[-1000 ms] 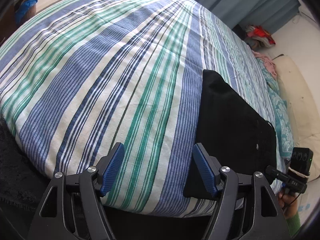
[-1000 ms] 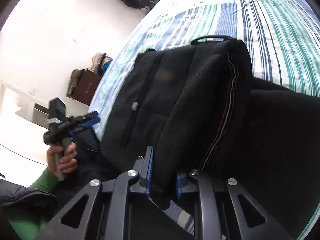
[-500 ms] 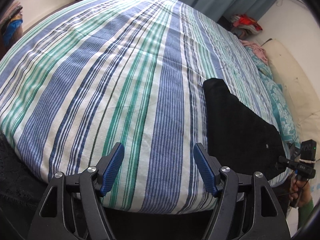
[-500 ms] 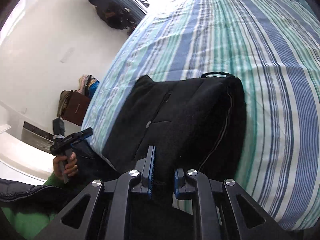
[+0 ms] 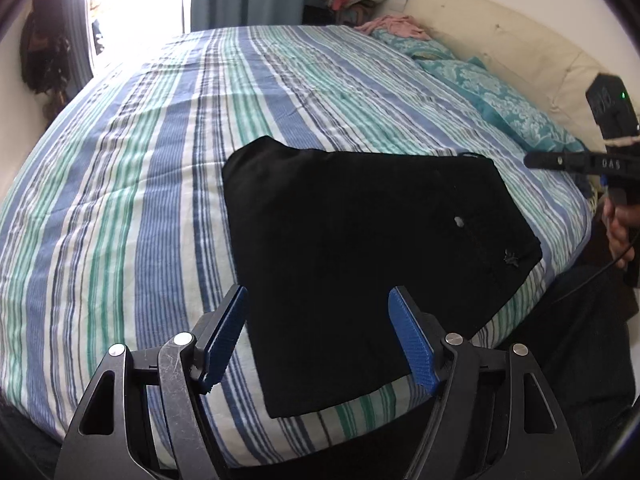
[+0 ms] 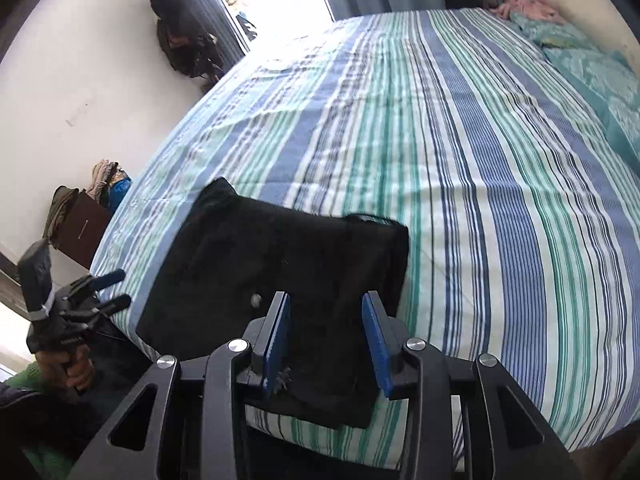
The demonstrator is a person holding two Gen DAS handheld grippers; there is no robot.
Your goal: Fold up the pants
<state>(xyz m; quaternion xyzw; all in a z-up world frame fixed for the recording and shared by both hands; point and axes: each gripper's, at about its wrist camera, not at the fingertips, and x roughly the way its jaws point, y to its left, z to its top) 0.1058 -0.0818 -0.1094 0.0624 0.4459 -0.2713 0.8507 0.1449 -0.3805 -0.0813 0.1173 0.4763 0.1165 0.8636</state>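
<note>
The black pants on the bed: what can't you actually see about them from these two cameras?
- Layers inside the folded pants: left view, hidden under the top layer.
- Near hem: right view, behind the right gripper frame.
- Pale speck on the fabric: too small to identify.
- Striped bedspread beneath: covered by the pants.

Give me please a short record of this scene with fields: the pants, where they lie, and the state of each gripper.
pants: black pants, folded into a flat packet
surface: striped bed cover, packet near its front edge
left gripper: open, holds nothing
right gripper: open, jaws apart above the packet's near edge, not clamped on it
background: teal pillows at the bed's right side
</note>
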